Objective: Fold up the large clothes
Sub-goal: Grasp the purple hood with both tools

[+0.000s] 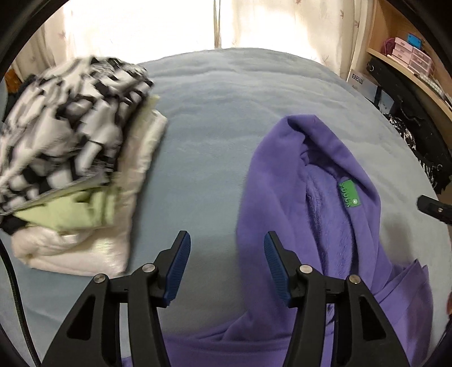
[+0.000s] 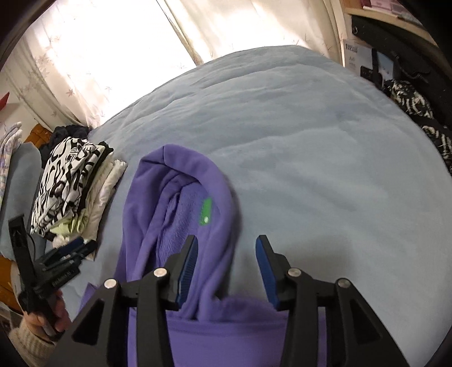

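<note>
Surface: pale blue bedspread (image 2: 310,146) before sunlit curtains (image 1: 147,25), with a wooden shelf (image 1: 409,65) at your right.
Hoodie: purple hoodie (image 1: 319,197) lies on the bedspread, hood spread open, green neck label (image 1: 349,194) showing.
Stack: folded clothes (image 1: 70,158) to the hoodie's left, apart from it.
Left gripper (image 1: 226,265): your jaws stand apart over bedspread and hoodie edge, gripping nothing.
Right gripper (image 2: 226,268): your jaws are parted above the hood, pads free of the fabric.

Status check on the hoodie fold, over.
Left gripper and right gripper open, empty. Purple hoodie flat on bed. Folded stack clear.
</note>
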Demonstrator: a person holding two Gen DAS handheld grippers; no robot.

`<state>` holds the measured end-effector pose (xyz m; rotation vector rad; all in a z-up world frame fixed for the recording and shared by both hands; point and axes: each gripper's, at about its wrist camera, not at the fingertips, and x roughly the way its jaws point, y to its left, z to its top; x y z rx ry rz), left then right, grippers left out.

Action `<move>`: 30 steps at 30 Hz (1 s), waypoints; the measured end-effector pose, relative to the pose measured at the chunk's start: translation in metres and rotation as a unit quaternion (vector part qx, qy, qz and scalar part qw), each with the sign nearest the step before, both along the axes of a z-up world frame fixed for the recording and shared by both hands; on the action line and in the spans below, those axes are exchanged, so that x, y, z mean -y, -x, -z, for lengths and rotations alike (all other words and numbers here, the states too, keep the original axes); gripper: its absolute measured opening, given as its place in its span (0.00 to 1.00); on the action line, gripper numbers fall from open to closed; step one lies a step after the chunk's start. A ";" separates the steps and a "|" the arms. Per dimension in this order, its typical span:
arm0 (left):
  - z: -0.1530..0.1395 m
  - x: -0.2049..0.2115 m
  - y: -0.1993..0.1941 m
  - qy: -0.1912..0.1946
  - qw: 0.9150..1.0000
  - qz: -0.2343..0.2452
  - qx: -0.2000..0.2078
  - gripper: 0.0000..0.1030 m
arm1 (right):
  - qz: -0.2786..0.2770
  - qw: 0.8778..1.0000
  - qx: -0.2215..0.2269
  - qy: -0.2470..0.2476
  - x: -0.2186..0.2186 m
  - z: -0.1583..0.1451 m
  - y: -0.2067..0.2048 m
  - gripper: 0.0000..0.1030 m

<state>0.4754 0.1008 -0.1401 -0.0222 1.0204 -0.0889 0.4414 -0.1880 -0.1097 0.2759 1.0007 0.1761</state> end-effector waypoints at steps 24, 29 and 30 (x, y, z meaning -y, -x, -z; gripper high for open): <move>0.075 0.000 -0.068 0.066 0.996 -0.018 -0.063 0.49 | 0.001 0.998 -0.053 -0.035 -0.022 0.080 -0.091 0.41; 0.070 0.014 -0.064 0.043 0.998 -0.009 -0.054 0.04 | -0.016 1.000 -0.026 -0.009 -0.031 0.069 -0.085 0.12; 0.066 0.018 -0.060 0.021 0.999 -0.016 -0.047 0.03 | -0.016 1.000 -0.020 -0.007 -0.031 0.065 -0.083 0.11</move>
